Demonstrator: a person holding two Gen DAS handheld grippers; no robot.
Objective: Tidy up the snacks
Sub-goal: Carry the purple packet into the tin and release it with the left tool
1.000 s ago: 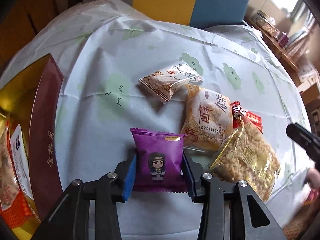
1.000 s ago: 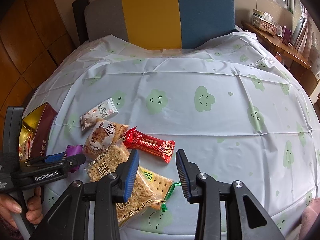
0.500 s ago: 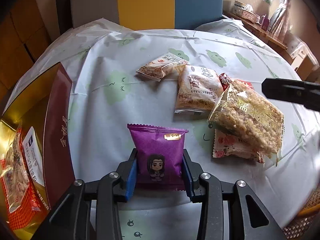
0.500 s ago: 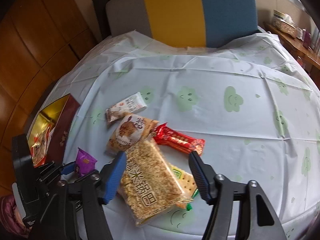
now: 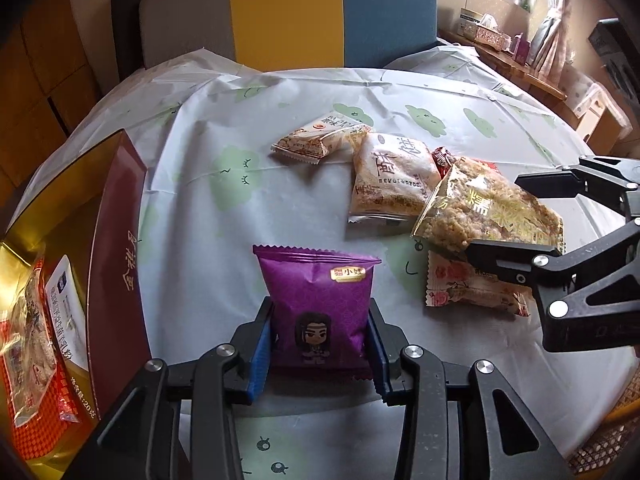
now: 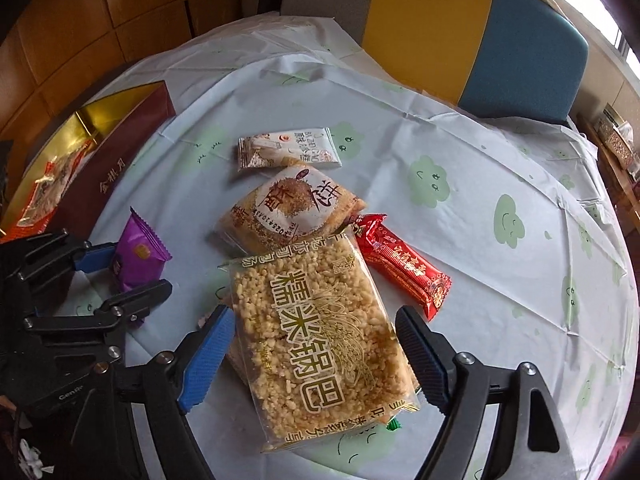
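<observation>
My left gripper [image 5: 318,350] is shut on a purple snack packet [image 5: 320,304] and holds it just above the tablecloth; both also show in the right wrist view [image 6: 138,254]. My right gripper [image 6: 314,344] is open, its jaws on either side of a clear bag of puffed rice cakes [image 6: 316,340], not touching it. A maroon and gold box [image 5: 116,256] with several packets inside stands at the left. A round rice-cracker packet [image 6: 288,210], a white packet [image 6: 288,148] and a red bar [image 6: 400,264] lie beyond.
A pink floral packet [image 5: 472,288] lies partly under the rice cake bag. A yellow and blue chair back [image 6: 472,32] stands behind the table. The round table wears a pale cloth with green clouds [image 6: 508,220]. A wooden shelf [image 5: 516,64] is at the far right.
My right gripper has moved forward and down over the rice cake bag, its jaws wider apart. My left gripper still holds the purple packet and has pulled back a little.
</observation>
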